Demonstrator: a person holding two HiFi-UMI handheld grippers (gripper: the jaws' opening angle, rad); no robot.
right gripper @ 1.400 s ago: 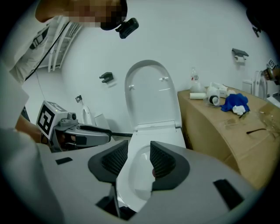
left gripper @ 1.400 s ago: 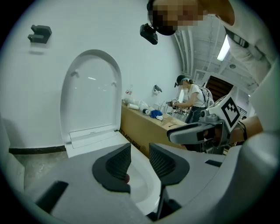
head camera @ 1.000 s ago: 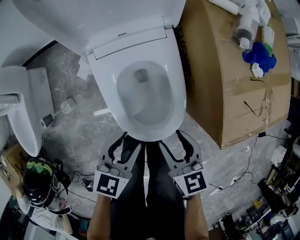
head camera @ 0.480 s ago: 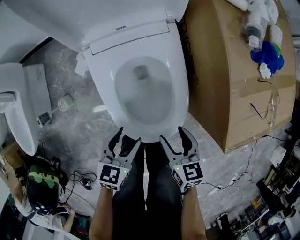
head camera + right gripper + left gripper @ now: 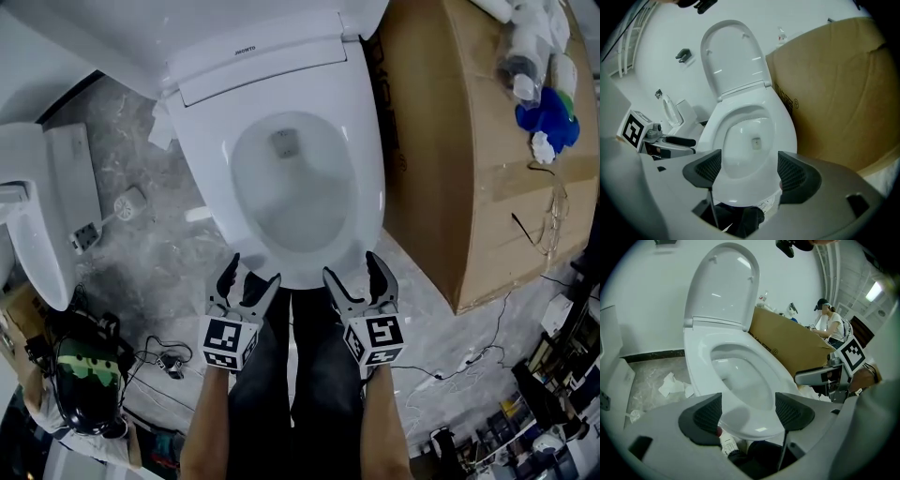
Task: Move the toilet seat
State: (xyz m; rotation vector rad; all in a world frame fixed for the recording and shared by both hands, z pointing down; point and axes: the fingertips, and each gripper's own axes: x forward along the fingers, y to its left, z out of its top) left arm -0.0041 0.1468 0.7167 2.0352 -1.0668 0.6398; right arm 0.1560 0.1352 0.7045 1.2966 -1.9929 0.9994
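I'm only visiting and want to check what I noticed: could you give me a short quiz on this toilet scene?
1. True or false: the toilet lid is raised.
2. What stands right of the toilet seat in the head view? A) cardboard box B) bathtub C) ladder
3. Fill in: the left hand-held gripper and the right hand-held gripper are both ____.
Key: 1 true. 2 A. 3 open. Their jaws have just been opening, and the toilet seat's front edge shows between them, ungripped.
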